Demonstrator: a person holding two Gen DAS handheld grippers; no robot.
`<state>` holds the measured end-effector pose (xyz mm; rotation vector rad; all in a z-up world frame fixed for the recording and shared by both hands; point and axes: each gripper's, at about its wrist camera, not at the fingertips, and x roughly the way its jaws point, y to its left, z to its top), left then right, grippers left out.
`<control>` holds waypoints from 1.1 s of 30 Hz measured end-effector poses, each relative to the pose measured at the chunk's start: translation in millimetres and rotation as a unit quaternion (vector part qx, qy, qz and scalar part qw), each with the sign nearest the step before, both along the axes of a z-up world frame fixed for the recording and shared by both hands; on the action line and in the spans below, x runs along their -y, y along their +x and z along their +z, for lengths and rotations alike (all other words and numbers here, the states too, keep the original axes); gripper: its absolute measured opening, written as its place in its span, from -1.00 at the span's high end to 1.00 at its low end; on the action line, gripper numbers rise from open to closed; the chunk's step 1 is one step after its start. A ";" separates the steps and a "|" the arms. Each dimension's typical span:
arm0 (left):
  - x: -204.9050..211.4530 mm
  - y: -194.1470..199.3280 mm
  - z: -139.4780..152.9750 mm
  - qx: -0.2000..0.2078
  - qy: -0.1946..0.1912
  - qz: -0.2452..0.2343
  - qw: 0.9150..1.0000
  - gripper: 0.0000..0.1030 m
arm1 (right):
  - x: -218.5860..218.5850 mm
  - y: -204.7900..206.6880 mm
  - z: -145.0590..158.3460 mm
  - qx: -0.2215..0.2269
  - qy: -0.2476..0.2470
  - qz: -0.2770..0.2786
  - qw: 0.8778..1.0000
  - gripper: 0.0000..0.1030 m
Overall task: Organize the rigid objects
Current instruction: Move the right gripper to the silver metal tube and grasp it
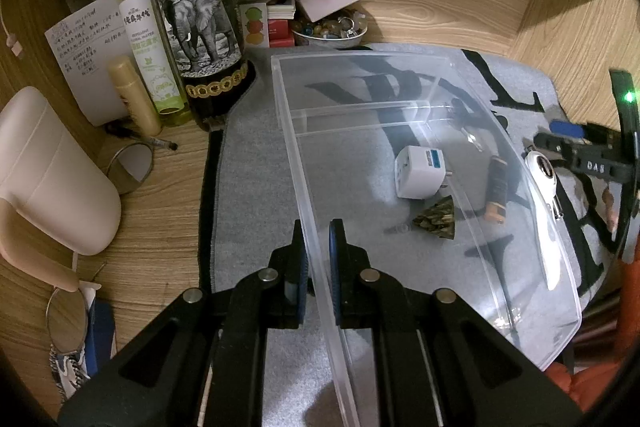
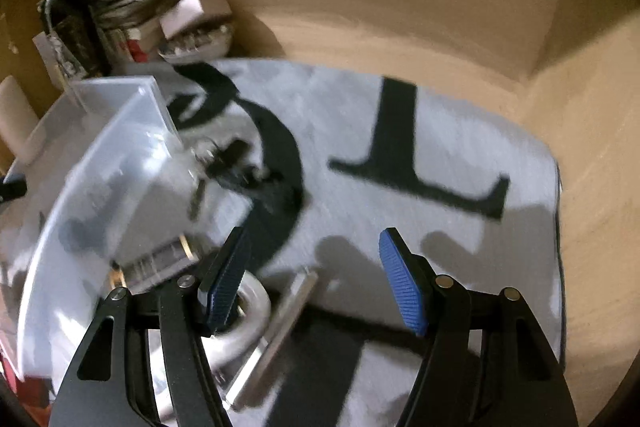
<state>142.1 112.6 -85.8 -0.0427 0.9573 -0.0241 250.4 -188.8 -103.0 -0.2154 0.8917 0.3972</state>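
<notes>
Left gripper: jaws narrow, clamped on the near wall of the clear plastic organizer box, which sits on the grey mat with black lettering.

Inside the box, seen through the plastic: 1 white plug adapter, 1 dark cone-shaped item just beside it, and 1 dark stick with an orange end. A white object lies at the box's far wall; whether inside or outside cannot be told.

Right gripper: jaws wide apart, holding nothing, over the mat just beside the box. This view is motion-blurred. A silver ring-shaped item and a metallic bar lie below the fingers, partly hidden and not identifiable.

Dark elephant-label bottle and green spray bottle stand left of the mat.
</notes>
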 end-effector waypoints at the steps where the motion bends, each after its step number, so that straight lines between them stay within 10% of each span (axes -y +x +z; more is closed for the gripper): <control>1: 0.1 0.1 0.0 0.000 0.000 0.000 1.000 0.82 | 6.2 -2.7 -3.3 -0.005 0.002 -0.006 1.000 -0.23; 18: 0.0 0.0 0.4 0.001 0.000 0.000 1.000 0.83 | 8.3 -35.3 -35.9 -0.036 -0.001 0.013 0.999 -0.26; 27: 0.3 -0.2 0.3 0.001 0.000 0.000 1.000 0.83 | 12.5 -35.8 -28.5 -0.017 0.007 0.009 1.000 0.64; 33: 0.4 -0.3 0.2 0.001 0.000 0.000 1.000 0.83 | 12.2 -37.6 -13.6 0.009 0.004 0.007 1.000 0.72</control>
